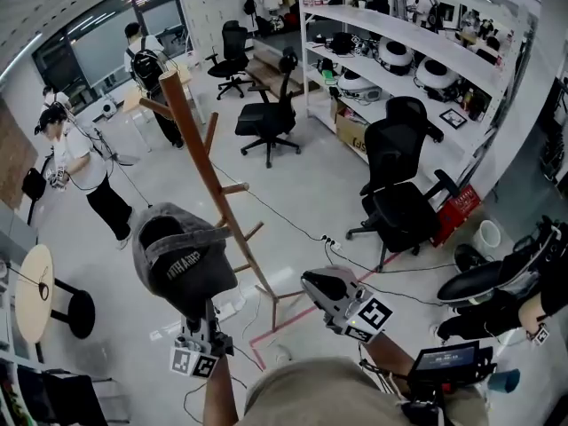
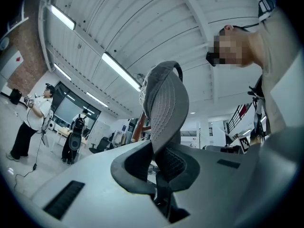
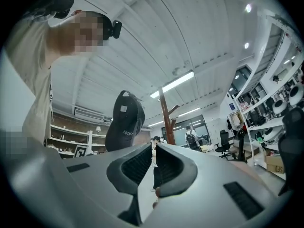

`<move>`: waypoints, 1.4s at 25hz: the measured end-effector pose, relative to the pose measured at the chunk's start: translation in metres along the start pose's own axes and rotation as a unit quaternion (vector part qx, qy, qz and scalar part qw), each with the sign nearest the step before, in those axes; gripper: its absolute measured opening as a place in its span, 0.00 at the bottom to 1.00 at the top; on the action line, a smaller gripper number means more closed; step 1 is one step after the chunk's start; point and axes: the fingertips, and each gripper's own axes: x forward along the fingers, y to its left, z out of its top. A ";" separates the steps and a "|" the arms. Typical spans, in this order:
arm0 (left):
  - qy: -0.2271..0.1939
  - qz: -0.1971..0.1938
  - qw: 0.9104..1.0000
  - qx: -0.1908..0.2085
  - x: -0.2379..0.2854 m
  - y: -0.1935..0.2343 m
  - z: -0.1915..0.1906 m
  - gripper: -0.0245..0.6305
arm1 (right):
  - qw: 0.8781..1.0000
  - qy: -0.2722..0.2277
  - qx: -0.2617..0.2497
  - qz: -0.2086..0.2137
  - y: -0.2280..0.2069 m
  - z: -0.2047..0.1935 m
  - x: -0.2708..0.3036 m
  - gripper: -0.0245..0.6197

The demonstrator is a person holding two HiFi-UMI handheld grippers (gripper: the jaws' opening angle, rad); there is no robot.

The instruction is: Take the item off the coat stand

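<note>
Grey, washed-looking fabric is making up the cap (image 1: pixel 182 257), which in the head view is sitting atop the left gripper (image 1: pixel 206 319). Its dark hollow and its curved brim with pale lettering are turning toward the camera, and the lettering is too small to read. One cap is showing, held in the air in front of the single wooden coat stand (image 1: pixel 206 153) and partly covering its lower pegs. The right gripper (image 1: pixel 312 281) is hovering just to the right, carrying nothing. Three black office chairs (image 1: pixel 399 185) are standing on the floor, and two people (image 1: pixel 78 162) are standing at the far left.

In the left gripper view the left gripper (image 2: pixel 160 151) is clenching on the cap (image 2: pixel 164 101), pinching its stitched grey cloth, which is rising folded above the jaws. A sliver of the coat stand (image 2: pixel 137 127) is peeking out behind, mostly hidden.

In the right gripper view the right gripper (image 3: pixel 153 151) is clenched, leaving only a narrow slit between its jaws with nothing in it. The cap (image 3: pixel 122 122) is showing dark, with a small square label, and is hanging apart from the pole of the coat stand (image 3: pixel 166 110), whose base the gripper is cutting off.
</note>
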 end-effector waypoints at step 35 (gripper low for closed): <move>0.032 -0.004 0.998 -0.060 -0.084 -0.119 -0.082 0.09 | 0.996 0.038 -0.034 0.071 0.050 -0.022 -0.106 0.09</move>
